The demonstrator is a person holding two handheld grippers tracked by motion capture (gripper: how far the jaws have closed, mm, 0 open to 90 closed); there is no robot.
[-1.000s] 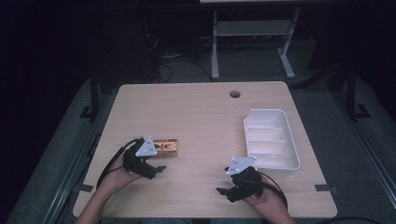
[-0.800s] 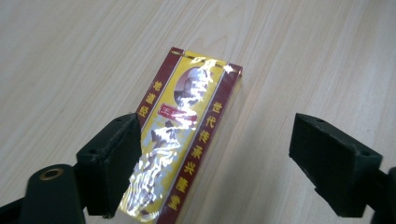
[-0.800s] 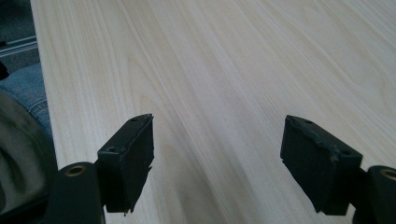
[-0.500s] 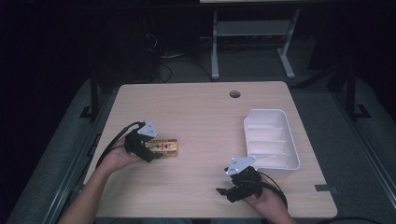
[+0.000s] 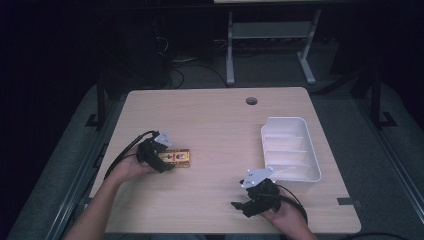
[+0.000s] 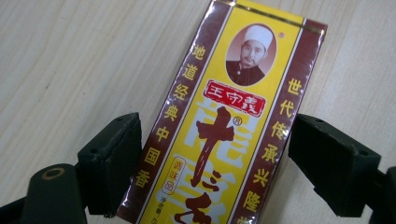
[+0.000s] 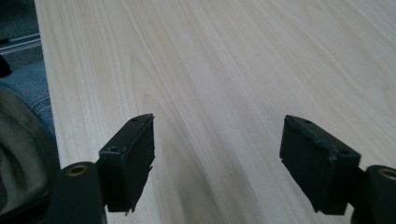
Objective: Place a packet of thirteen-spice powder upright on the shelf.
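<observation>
A yellow and maroon box (image 5: 179,158) with Chinese print lies flat on the wooden table (image 5: 220,125), left of centre. My left gripper (image 5: 167,161) reaches over its left end from the left. In the left gripper view the box (image 6: 233,93) lies between the two jaws of that gripper (image 6: 215,163), which is open, with a gap showing at the right jaw. My right gripper (image 5: 241,207) rests near the front edge, pointing left. It is open (image 7: 217,154), its jaws have just been closing slightly, and only bare wood lies between them.
A white tray (image 5: 312,155) with ridged compartments stands at the right of the table, just beyond the right hand. A round cable hole (image 5: 251,101) is near the far edge. Dark floor and a metal stand lie behind the table.
The left gripper moved away from the person and turned toward the box, so its jaws now straddle the box's left end. The right gripper stayed where it was.
</observation>
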